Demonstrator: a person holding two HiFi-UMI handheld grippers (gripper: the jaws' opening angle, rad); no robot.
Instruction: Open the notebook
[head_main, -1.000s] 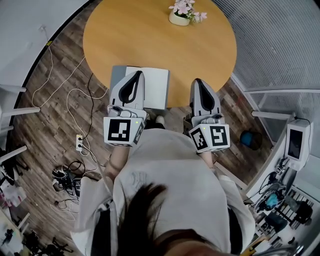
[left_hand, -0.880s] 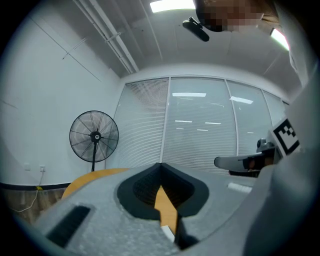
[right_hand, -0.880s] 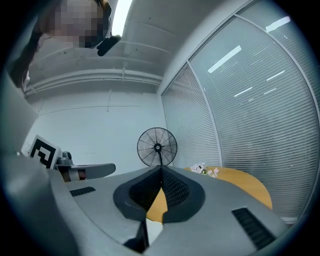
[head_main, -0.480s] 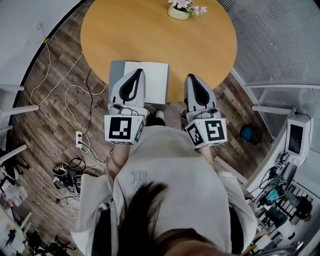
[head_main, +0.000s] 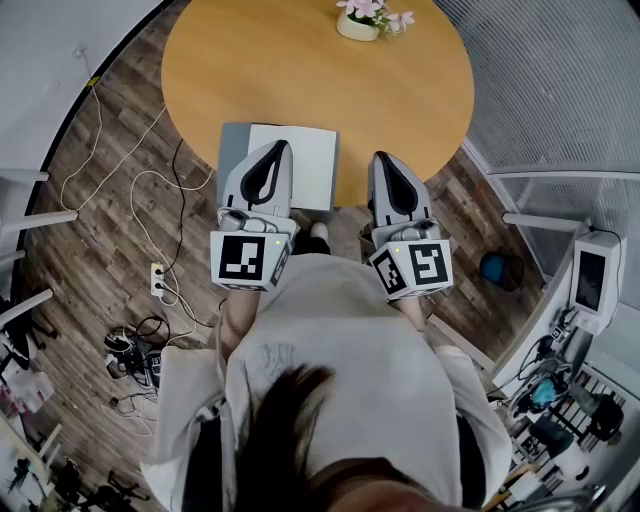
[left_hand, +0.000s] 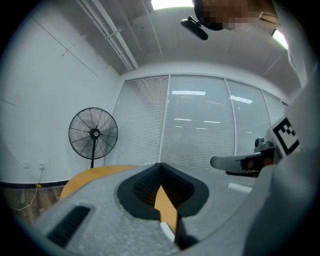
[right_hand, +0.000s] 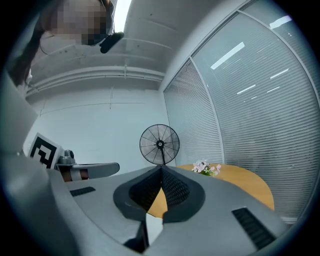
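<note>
Jaws of the left gripper and right gripper are pressed together, empty. The white rectangular notebook lies under the left tips, at the round orange wooden table's near edge, just left of the right gripper.

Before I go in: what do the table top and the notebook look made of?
The table: likely wood or wood-look laminate, smooth, even orange-tan, no grain visible. The notebook: flat matte white face with a grey strip along its left edge in the head view, probably paper or card; cover or page, I cannot tell.
</note>
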